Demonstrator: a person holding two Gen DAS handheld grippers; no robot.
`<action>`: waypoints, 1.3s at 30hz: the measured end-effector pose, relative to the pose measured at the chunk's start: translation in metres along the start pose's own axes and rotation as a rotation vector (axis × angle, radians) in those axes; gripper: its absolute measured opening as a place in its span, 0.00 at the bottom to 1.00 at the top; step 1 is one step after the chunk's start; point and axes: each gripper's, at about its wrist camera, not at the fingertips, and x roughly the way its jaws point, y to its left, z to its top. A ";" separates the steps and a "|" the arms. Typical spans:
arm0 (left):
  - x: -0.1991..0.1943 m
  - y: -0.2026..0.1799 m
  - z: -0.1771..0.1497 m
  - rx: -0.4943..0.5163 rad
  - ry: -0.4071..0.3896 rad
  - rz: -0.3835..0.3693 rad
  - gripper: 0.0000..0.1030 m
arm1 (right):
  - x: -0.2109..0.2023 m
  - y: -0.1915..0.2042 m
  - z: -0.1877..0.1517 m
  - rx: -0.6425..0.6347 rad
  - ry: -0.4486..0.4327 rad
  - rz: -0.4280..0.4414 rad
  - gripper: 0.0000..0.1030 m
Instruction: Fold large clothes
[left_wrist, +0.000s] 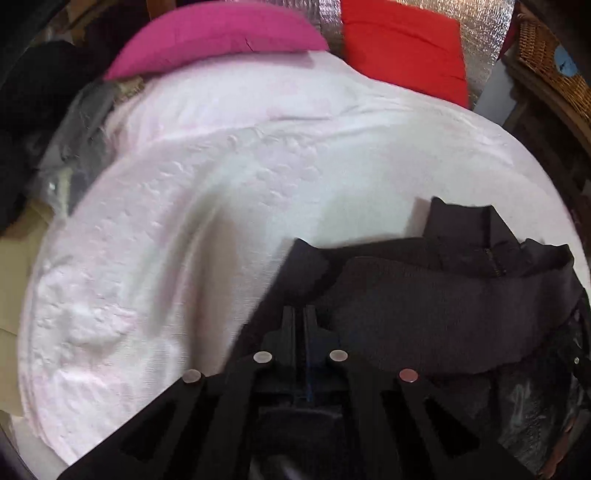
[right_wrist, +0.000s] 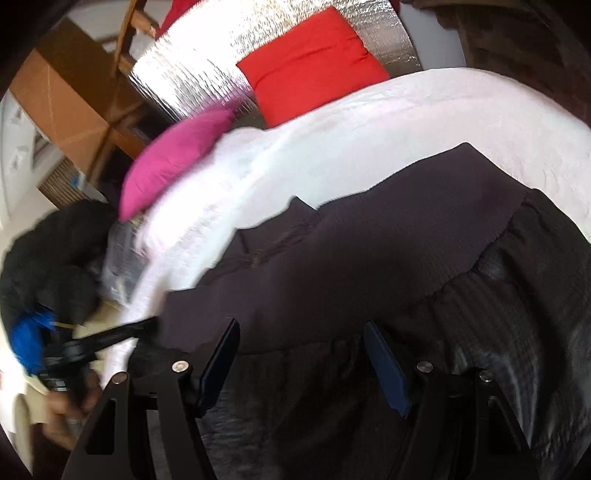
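A dark, ribbed garment (left_wrist: 424, 295) lies bunched on a pale pink quilted bed cover (left_wrist: 221, 184). In the left wrist view my left gripper (left_wrist: 299, 314) has its fingers pressed together at the garment's left edge; whether cloth is pinched between them is hidden. In the right wrist view the same garment (right_wrist: 369, 251) spreads over the cover (right_wrist: 443, 122). My right gripper (right_wrist: 301, 332) is open, its blue-padded fingers (right_wrist: 221, 354) spread above the garment and holding nothing. The left gripper (right_wrist: 110, 336) shows blurred at the garment's left corner.
A magenta cushion (left_wrist: 218, 37) and a red cushion (left_wrist: 402, 48) lie at the head of the bed against silver foil insulation (right_wrist: 192, 66). A wicker basket (left_wrist: 546, 55) stands at the right. Dark clothes (right_wrist: 48, 258) and a cardboard box (right_wrist: 66, 92) sit on the left.
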 end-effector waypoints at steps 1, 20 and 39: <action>-0.003 0.004 -0.001 -0.004 -0.016 0.028 0.00 | 0.004 0.001 0.001 -0.008 0.013 -0.011 0.71; 0.043 0.014 0.037 -0.144 0.119 -0.247 0.08 | 0.005 0.038 -0.008 -0.263 -0.021 -0.147 0.37; 0.043 0.048 0.013 -0.174 0.173 -0.341 0.62 | 0.026 0.023 0.010 -0.071 0.066 0.004 0.69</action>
